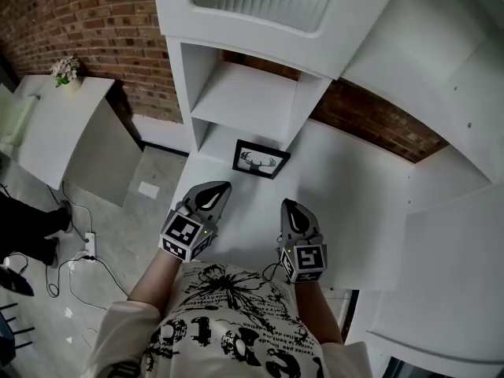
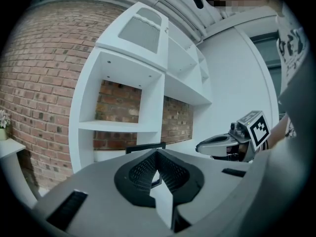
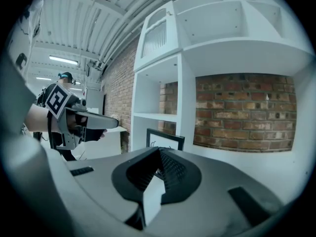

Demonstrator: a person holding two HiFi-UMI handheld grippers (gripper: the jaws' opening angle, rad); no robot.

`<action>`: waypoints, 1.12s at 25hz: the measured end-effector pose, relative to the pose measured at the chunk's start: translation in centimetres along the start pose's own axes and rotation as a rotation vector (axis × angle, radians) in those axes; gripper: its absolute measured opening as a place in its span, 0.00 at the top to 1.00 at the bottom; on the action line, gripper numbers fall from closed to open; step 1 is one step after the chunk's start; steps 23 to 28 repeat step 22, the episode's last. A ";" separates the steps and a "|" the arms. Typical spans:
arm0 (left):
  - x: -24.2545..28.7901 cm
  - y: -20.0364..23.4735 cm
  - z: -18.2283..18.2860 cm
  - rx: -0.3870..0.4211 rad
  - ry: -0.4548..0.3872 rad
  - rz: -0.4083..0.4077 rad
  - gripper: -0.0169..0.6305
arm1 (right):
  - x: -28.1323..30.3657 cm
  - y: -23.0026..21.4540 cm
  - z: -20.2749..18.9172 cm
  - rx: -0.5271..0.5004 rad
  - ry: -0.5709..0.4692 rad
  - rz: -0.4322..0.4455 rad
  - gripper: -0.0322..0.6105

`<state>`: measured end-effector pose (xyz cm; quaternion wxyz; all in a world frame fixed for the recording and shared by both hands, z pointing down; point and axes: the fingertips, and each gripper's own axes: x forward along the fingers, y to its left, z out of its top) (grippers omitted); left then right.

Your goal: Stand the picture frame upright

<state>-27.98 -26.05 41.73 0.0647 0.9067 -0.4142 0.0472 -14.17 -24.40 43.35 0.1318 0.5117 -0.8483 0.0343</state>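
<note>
The black picture frame (image 1: pixel 261 158), holding a white print of a deer head, stands upright on the white desk (image 1: pixel 346 203) in front of the shelf unit. Its top edge shows past the jaws in the left gripper view (image 2: pixel 145 146), and it stands upright in the right gripper view (image 3: pixel 165 138). My left gripper (image 1: pixel 220 186) hovers short of the frame, jaws shut with nothing between them (image 2: pixel 157 154). My right gripper (image 1: pixel 290 205) is level with it to the right, also shut and empty (image 3: pixel 159 152). Neither touches the frame.
A white shelf unit (image 1: pixel 244 101) with open compartments rises behind the frame against a brick wall (image 1: pixel 79 22). A white side cabinet (image 1: pixel 55 124) with a small flower pot (image 1: pixel 66 71) stands at left. A power strip (image 1: pixel 88 246) and cables lie on the floor.
</note>
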 end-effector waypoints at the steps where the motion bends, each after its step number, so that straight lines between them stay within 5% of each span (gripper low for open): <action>1: -0.1 -0.2 0.1 0.003 0.001 -0.006 0.96 | 0.0 0.0 0.1 -0.004 -0.001 0.001 0.94; 15: -0.7 -2.7 1.6 0.042 -0.050 -0.101 0.96 | -0.7 0.5 1.3 -0.022 -0.011 0.000 0.94; 28: -1.1 -1.9 1.7 0.014 -0.052 -0.083 0.96 | -0.7 1.1 1.6 -0.021 -0.010 -0.006 0.94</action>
